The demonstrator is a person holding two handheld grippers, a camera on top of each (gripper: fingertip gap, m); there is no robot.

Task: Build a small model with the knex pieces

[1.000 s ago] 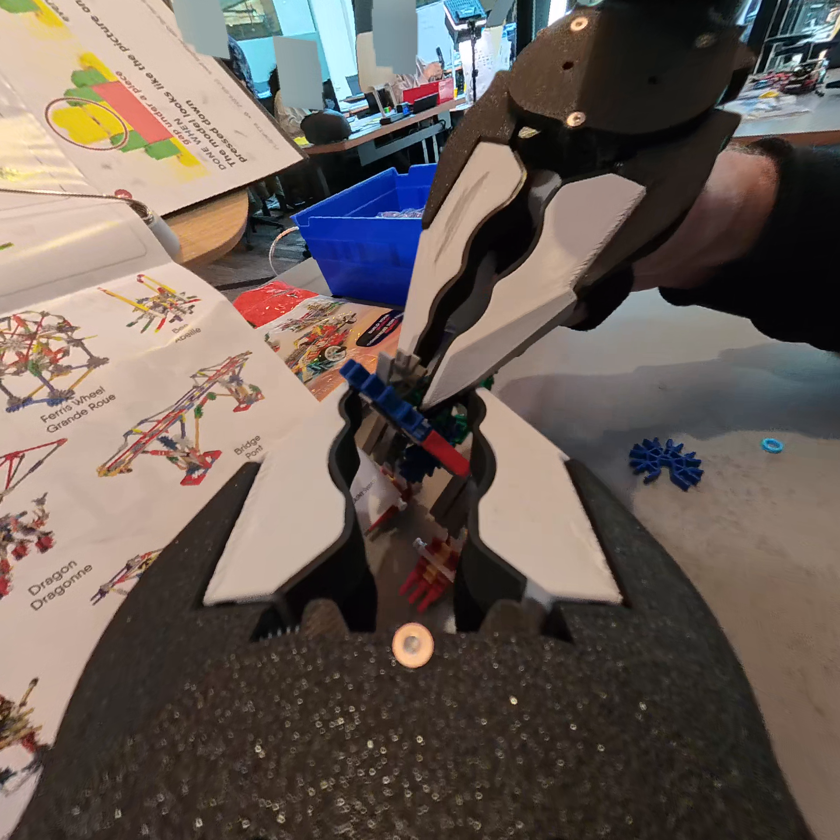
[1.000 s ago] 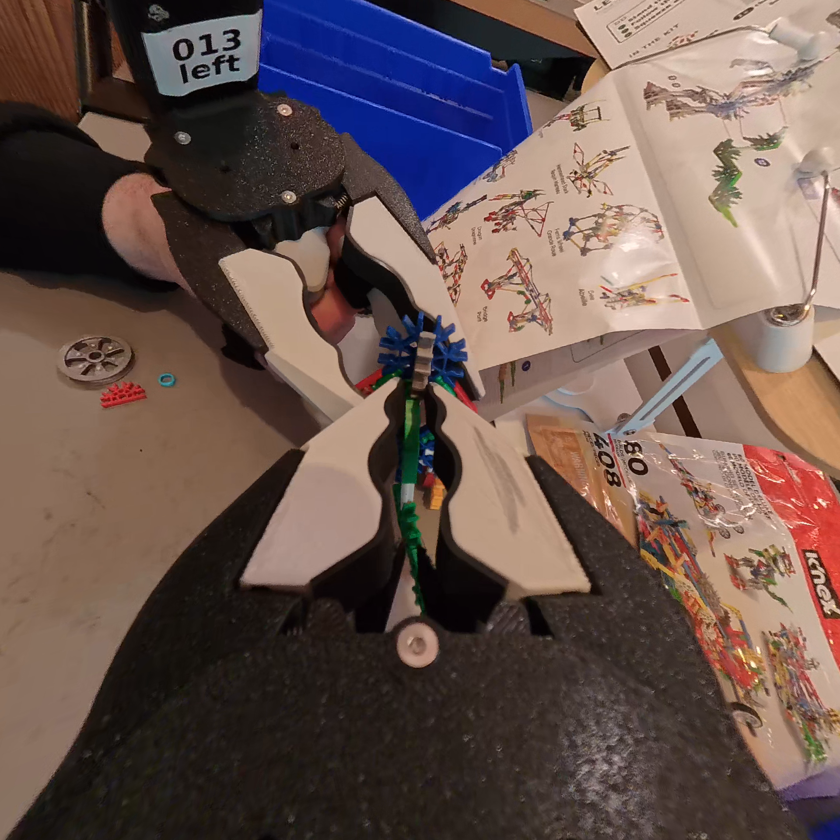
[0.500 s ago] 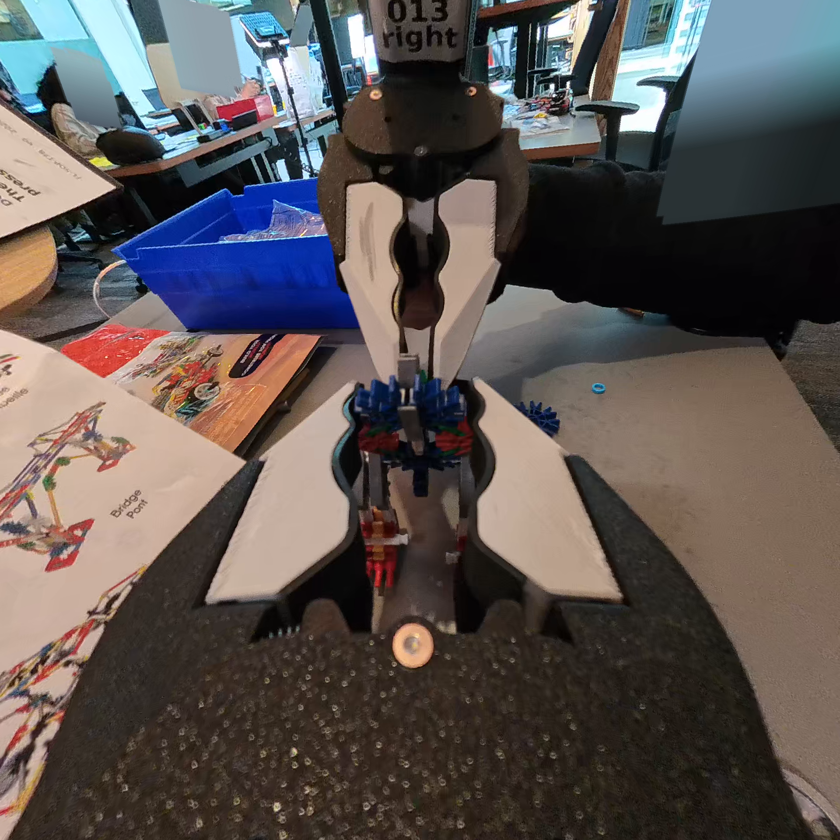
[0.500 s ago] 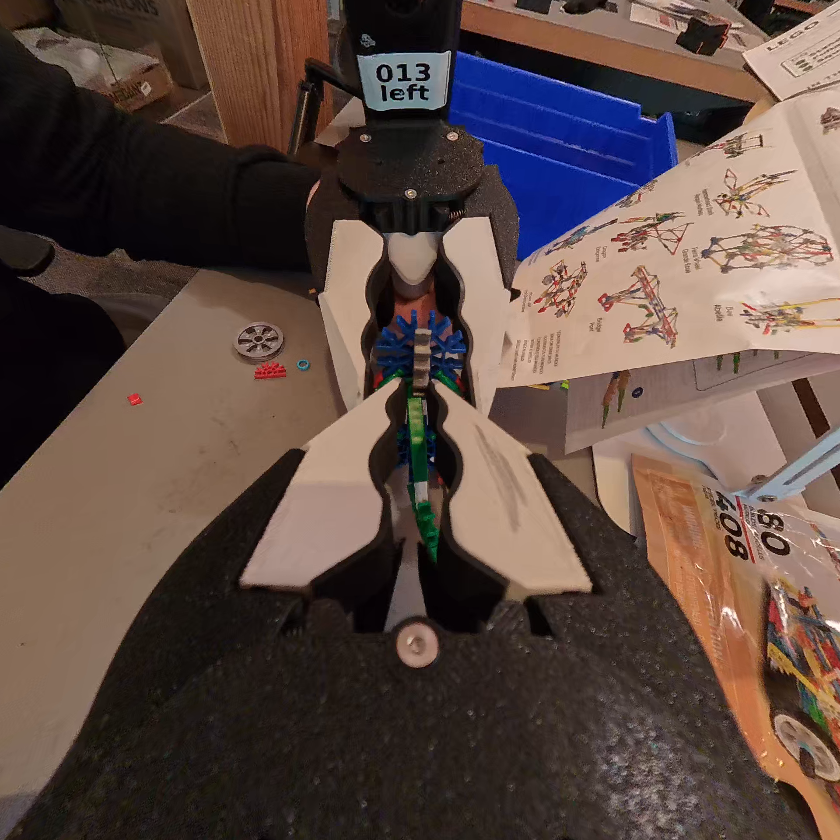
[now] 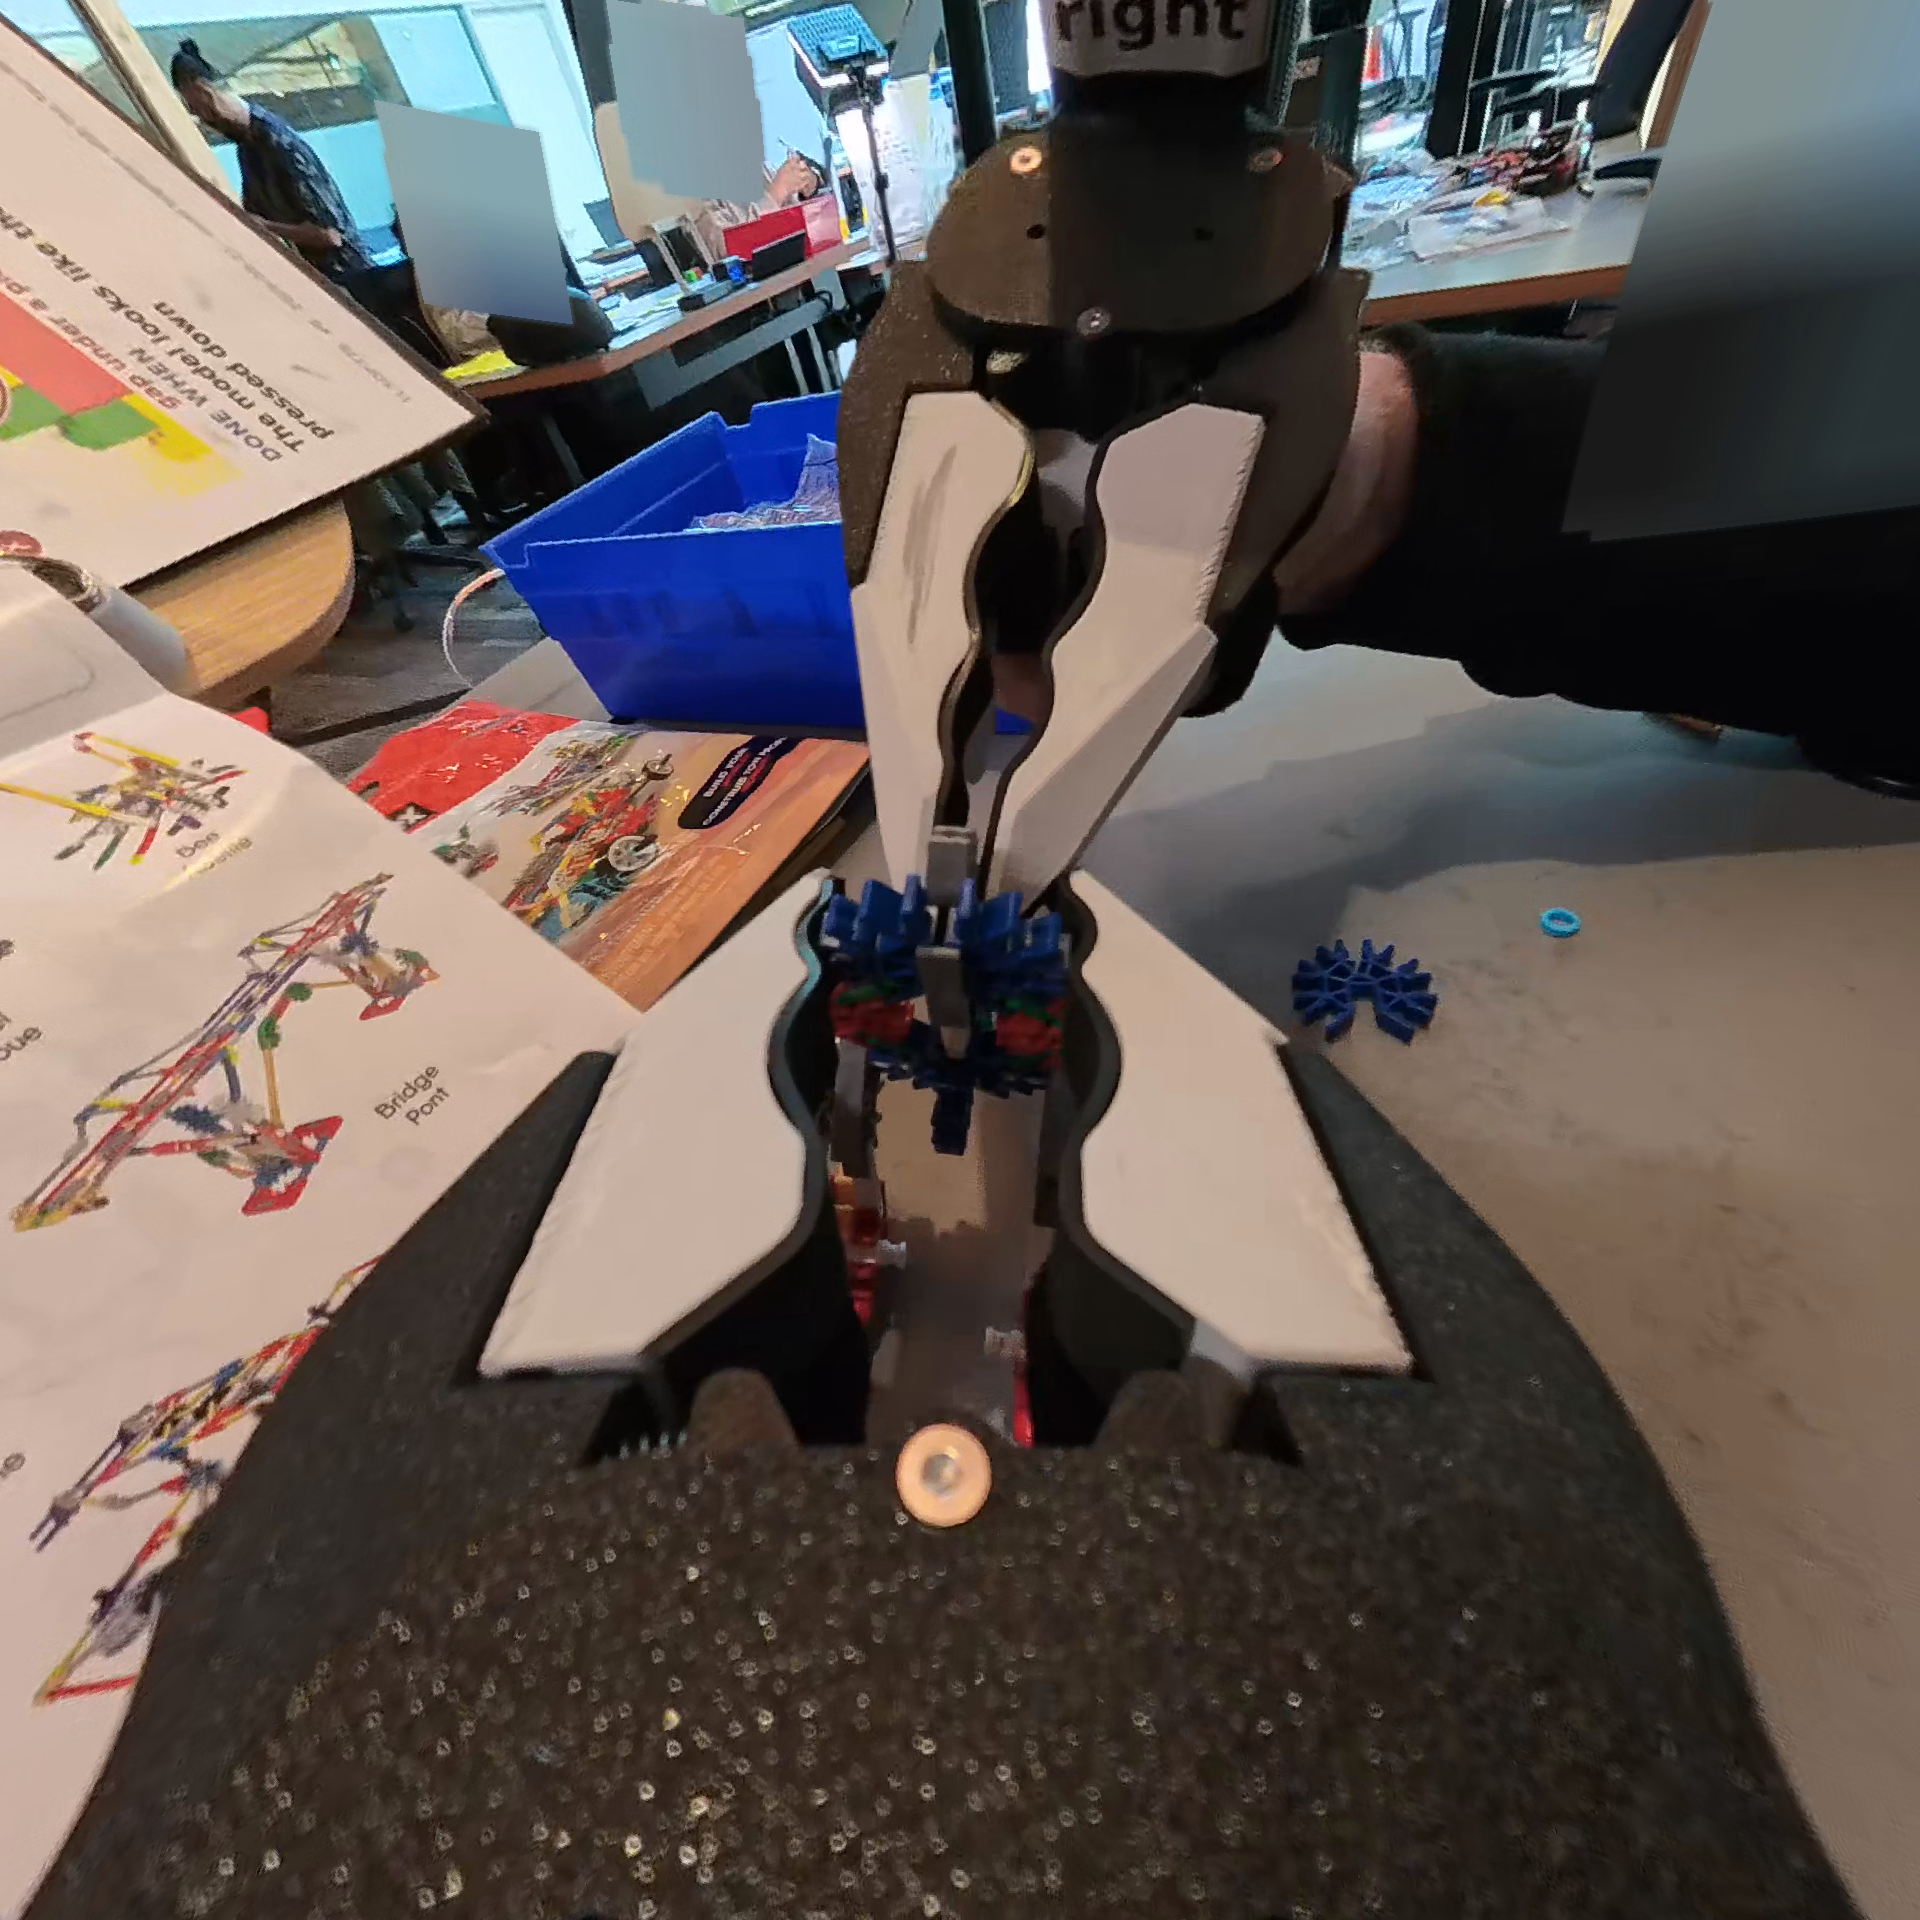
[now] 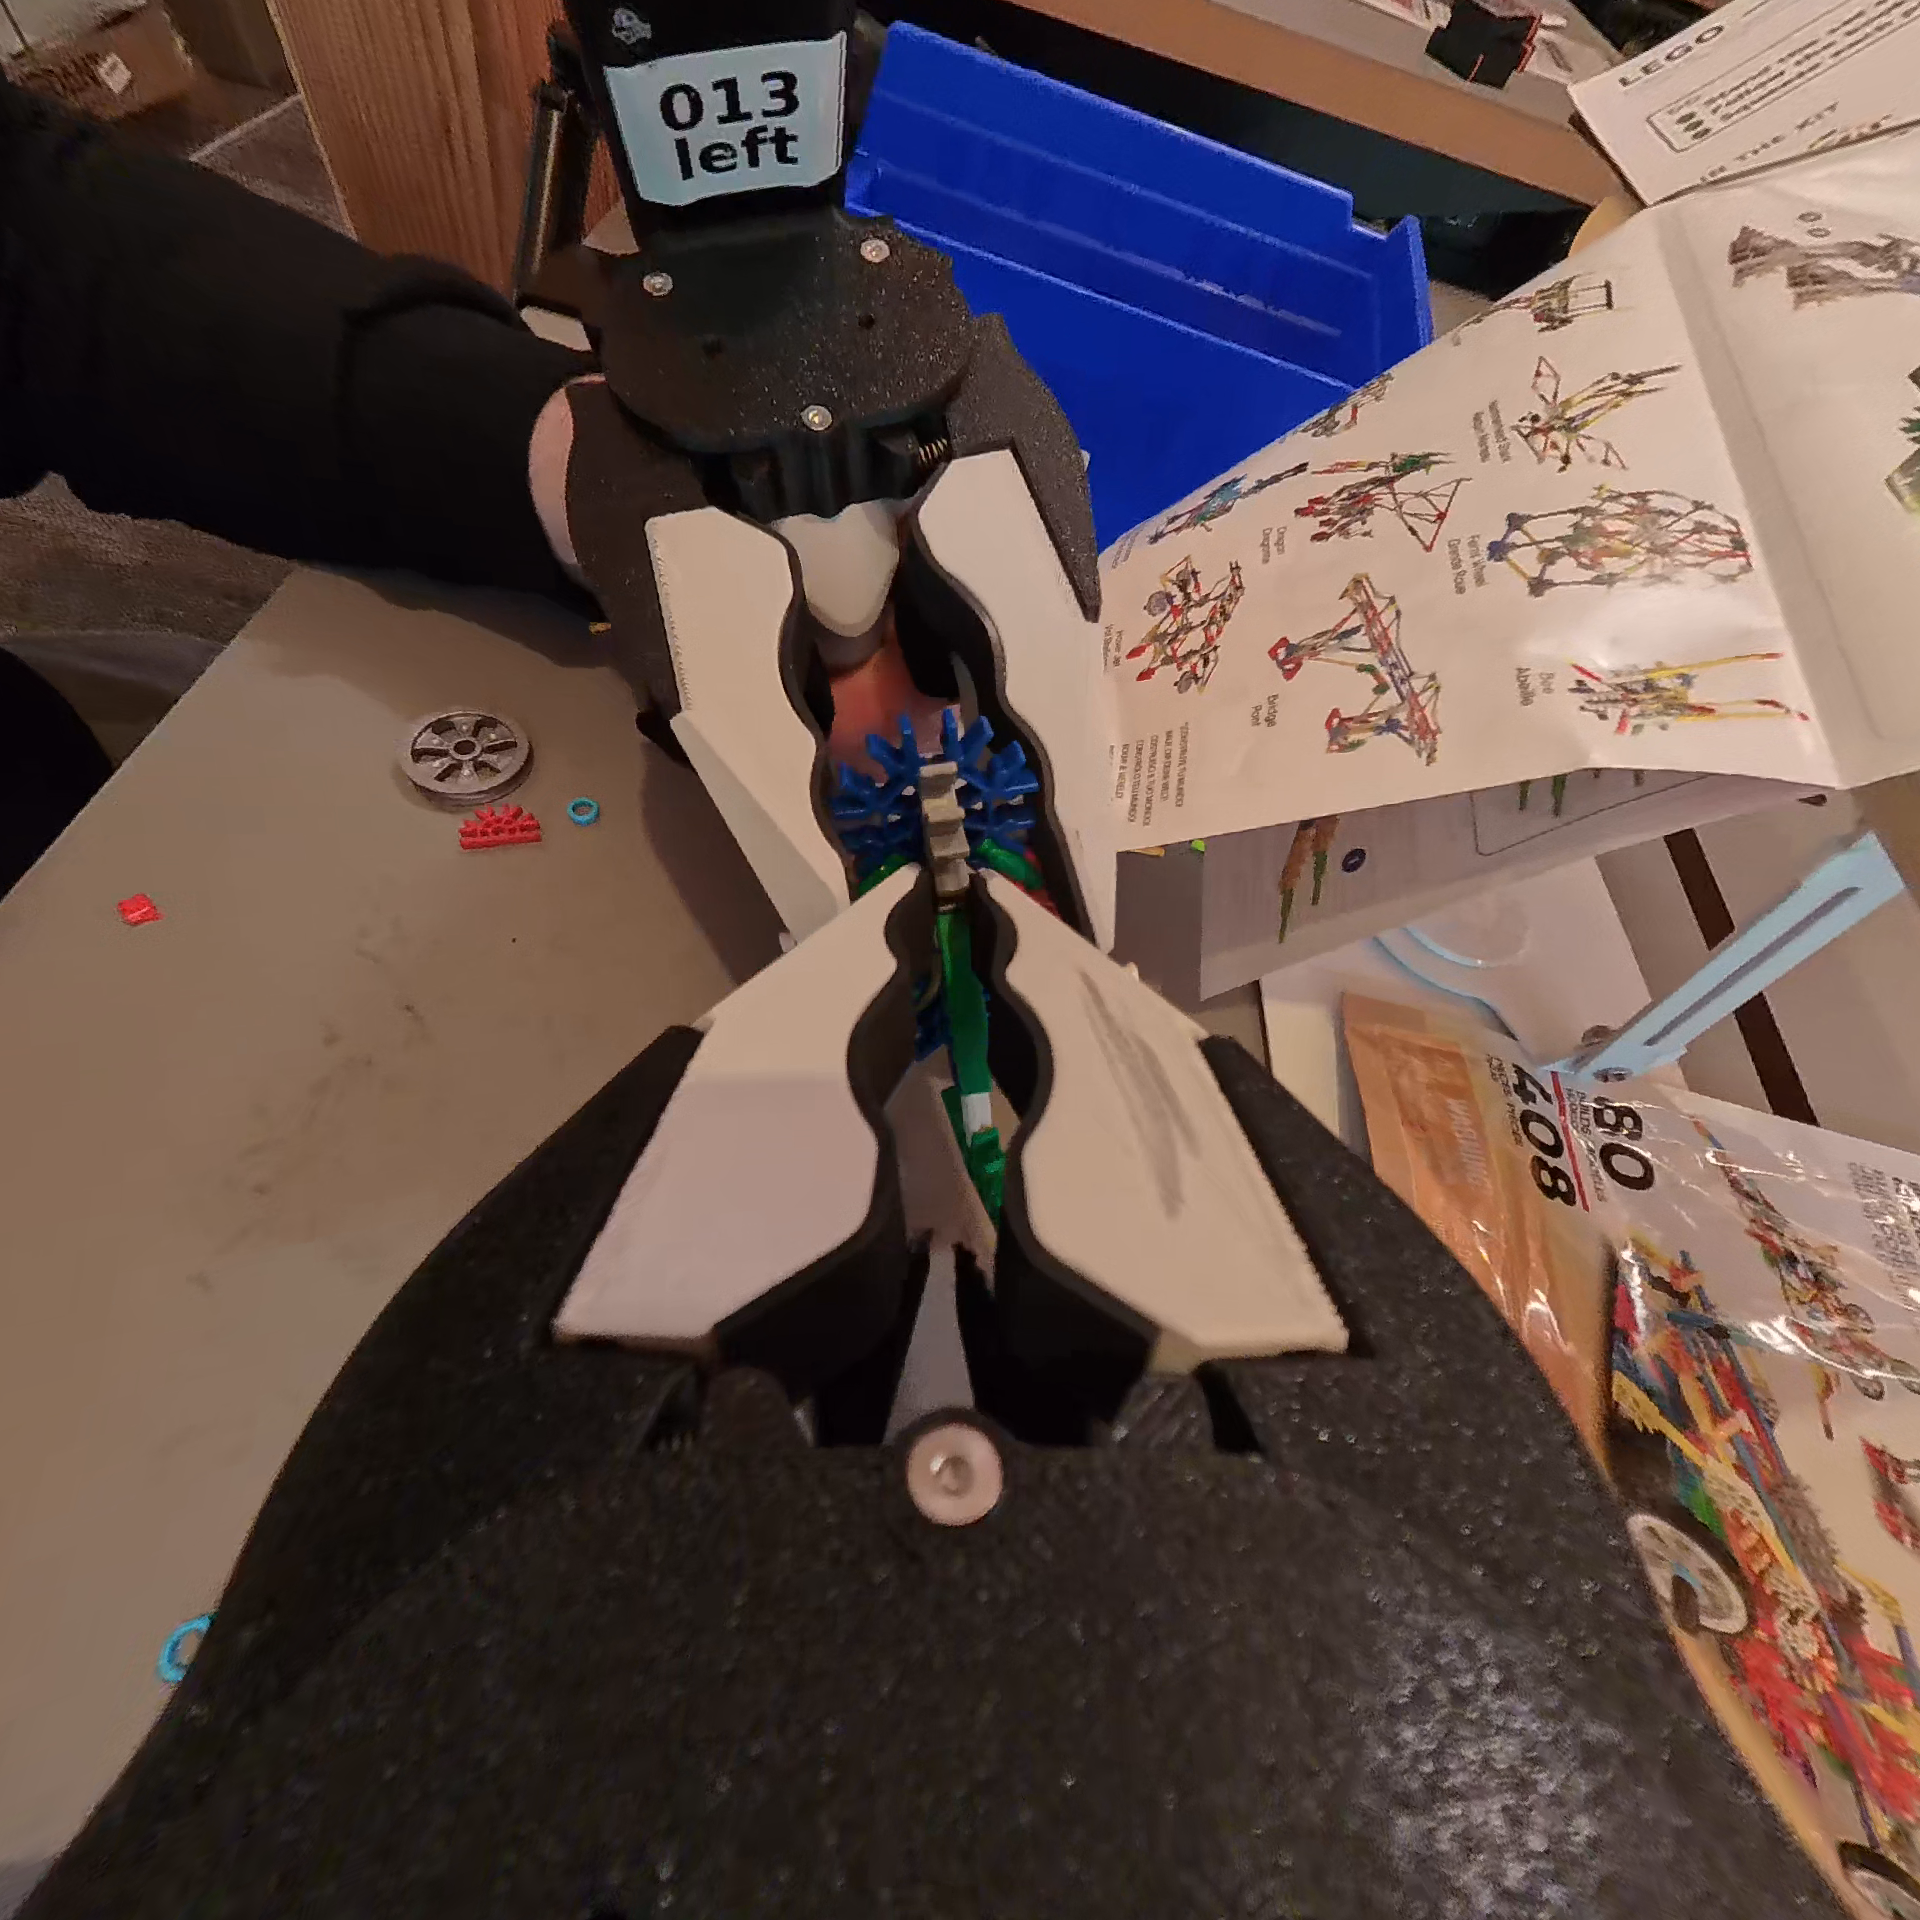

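1. The left tongs (image 5: pixel 945 997) are clamped on a small construction-toy model (image 5: pixel 940 1023) of blue snowflake-shaped connectors, red pieces and grey rods, held above the grey surface (image 5: pixel 1621 1143).
2. The right tongs (image 6: pixel 948 883) face the left ones head-on and are closed on a grey toothed piece (image 6: pixel 943 821) that stands on edge between the model's blue connectors (image 6: pixel 904 790).
3. In the right wrist view a green rod part (image 6: pixel 961 1023) runs back between the right tongs' fingers (image 6: pixel 748 1122); whether they press on it cannot be told.
4. In the left wrist view the right tongs come down from above, their tips meeting on the grey piece at the top of the model.
5. A loose blue snowflake connector (image 5: pixel 1363 989) lies on the surface to the right of the tongs, with a small light-blue ring (image 5: pixel 1560 921) farther off.
6. On the other side, in the right wrist view, a grey spoked wheel (image 6: pixel 464 750), a red toothed connector (image 6: pixel 501 828), another light-blue ring (image 6: pixel 585 809) and a tiny red piece (image 6: pixel 138 910) lie on the surface.
7. A blue plastic bin (image 5: pixel 675 582) stands behind the tongs.
8. A printed sheet of model pictures (image 5: pixel 208 997) lies beside them, and a colourful toy-kit booklet (image 5: pixel 623 831) lies between sheet and bin.
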